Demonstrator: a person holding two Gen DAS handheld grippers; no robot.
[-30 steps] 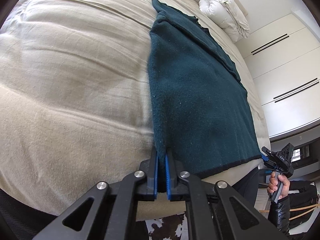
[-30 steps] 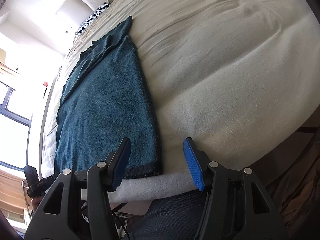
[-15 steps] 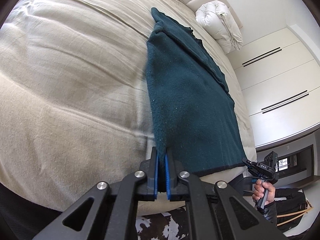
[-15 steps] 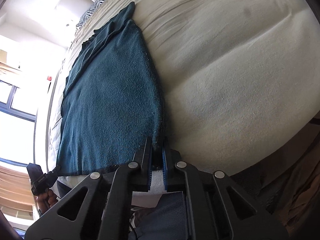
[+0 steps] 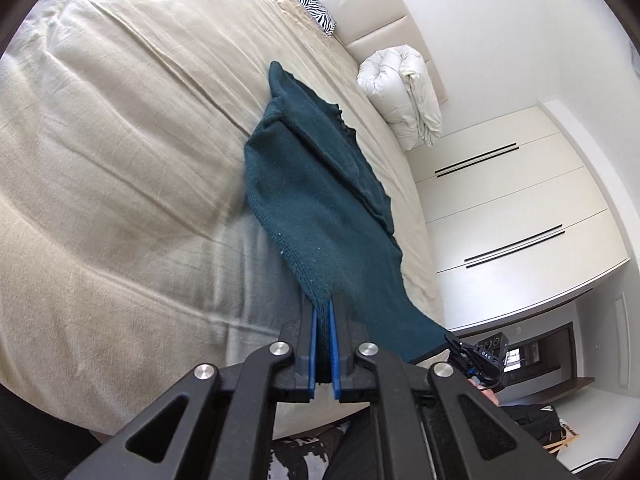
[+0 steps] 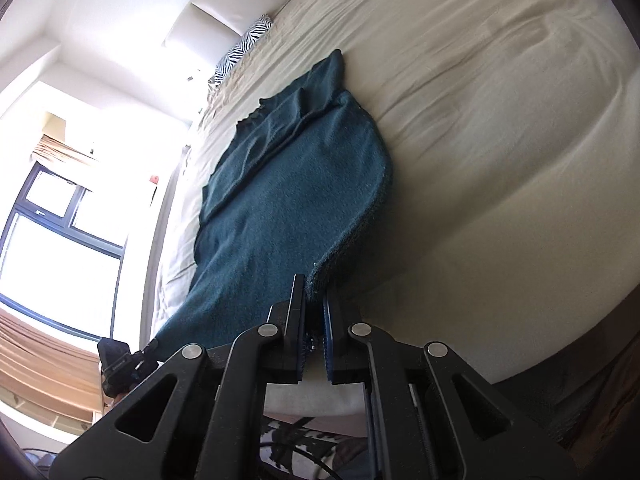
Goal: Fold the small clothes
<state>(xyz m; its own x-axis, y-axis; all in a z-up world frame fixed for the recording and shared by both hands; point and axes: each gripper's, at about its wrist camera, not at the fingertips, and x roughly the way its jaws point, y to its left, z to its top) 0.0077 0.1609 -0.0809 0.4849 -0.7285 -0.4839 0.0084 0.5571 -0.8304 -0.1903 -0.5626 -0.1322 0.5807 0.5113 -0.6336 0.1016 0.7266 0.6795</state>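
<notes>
A dark teal knitted sweater (image 5: 316, 200) lies lengthwise on a beige bed (image 5: 120, 160), its near hem lifted off the sheet. My left gripper (image 5: 325, 312) is shut on the hem's left corner. My right gripper (image 6: 314, 292) is shut on the hem's right corner of the same sweater (image 6: 288, 200). The hem sags between the two grips. The far end with the sleeve rests flat on the bed (image 6: 500, 120). In the left wrist view the other gripper (image 5: 480, 356) shows at the lower right, held by a hand.
A zebra-print pillow (image 5: 308, 4) and a rolled white duvet (image 5: 404, 92) lie at the headboard. White wardrobe doors (image 5: 512, 208) stand right of the bed. A window (image 6: 60, 232) with tan curtains is on the other side. A patterned rug (image 5: 304, 456) lies below the bed's foot.
The right gripper went from open to shut on the hem corner. Both grippers then rose, lifting the sweater's near end off the bed; the cloth now curves up from the sheet.
</notes>
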